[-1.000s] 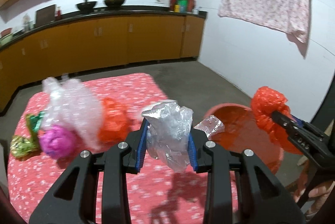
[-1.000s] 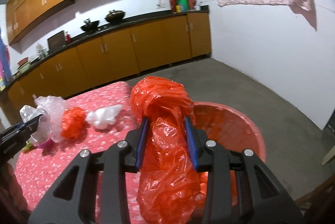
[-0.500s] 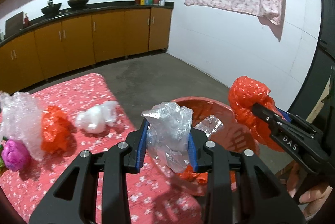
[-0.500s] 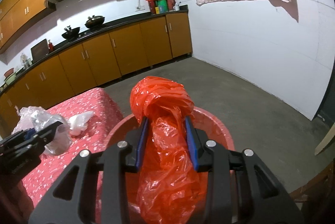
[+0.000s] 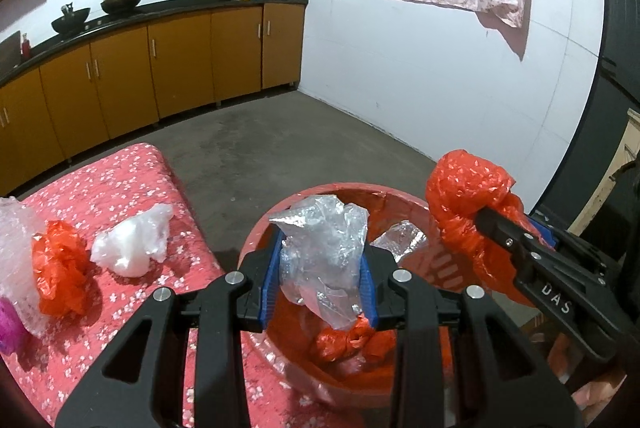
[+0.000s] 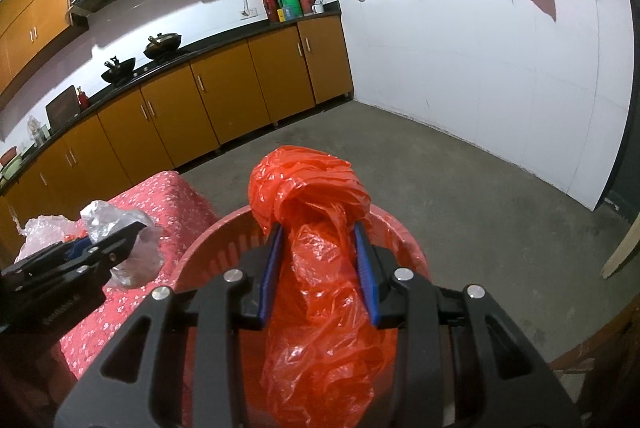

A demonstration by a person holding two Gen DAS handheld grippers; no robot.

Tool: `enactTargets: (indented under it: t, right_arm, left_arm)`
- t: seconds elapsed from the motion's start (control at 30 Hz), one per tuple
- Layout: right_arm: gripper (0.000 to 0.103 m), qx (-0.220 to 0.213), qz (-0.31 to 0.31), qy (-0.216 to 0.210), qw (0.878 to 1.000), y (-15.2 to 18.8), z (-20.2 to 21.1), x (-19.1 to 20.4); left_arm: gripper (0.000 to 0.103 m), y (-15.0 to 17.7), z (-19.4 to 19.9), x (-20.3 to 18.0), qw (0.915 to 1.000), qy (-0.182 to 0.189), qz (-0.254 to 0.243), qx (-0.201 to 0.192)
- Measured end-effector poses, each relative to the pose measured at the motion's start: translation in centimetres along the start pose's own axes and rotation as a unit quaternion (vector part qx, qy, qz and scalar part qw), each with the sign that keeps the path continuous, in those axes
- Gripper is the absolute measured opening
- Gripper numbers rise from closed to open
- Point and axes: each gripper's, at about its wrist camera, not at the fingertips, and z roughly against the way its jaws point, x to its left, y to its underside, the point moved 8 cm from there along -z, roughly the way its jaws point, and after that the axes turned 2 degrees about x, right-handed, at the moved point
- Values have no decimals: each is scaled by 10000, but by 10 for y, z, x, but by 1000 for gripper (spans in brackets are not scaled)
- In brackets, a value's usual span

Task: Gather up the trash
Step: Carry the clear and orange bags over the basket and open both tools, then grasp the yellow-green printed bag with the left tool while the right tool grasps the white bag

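Both hand-held grippers now hover over the basin (image 5: 404,194), pinching clear wrap (image 5: 324,248) and red bag (image 6: 320,268).

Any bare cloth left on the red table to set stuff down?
Yes: the tablecloth is bare behind the white bag toward the far edge, and along the near strip beside the red basket. The left end is crowded: orange bag, bubble wrap and a magenta wad bunch together.

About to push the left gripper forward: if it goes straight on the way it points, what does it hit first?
Likely the far inner wall of the red basket: the left gripper, shut on the clear plastic wrap, hangs over the basket's mouth. Depth is unclear.
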Motion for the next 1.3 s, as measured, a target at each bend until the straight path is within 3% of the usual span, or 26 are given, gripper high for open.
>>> enactTargets:
  t: [0.3, 0.5, 0.83, 0.97, 1.3]
  right_arm:
    - [40, -58, -119, -91, 9999, -1, -4, 1]
    - [49, -108, -167, -139, 9997, -2, -2, 1]
    - [62, -140, -207, 92, 9996, 3, 2, -12]
    - [73, -229, -40, 123, 9997, 3, 6, -2]
    - [78, -310, 443, -163, 9984, 2, 9, 48]
  left_arm:
    - [34, -4, -10, -8, 9999, 48, -77, 44]
    - [48, -3, -14, -6, 9999, 69, 14, 97]
    - [57, 3, -6, 16, 9994, -137, 289, 106]
    - [63, 7, 4, 26, 9990, -262, 347, 51]
    - [80, 19, 46, 67, 9961, -681, 502, -254]
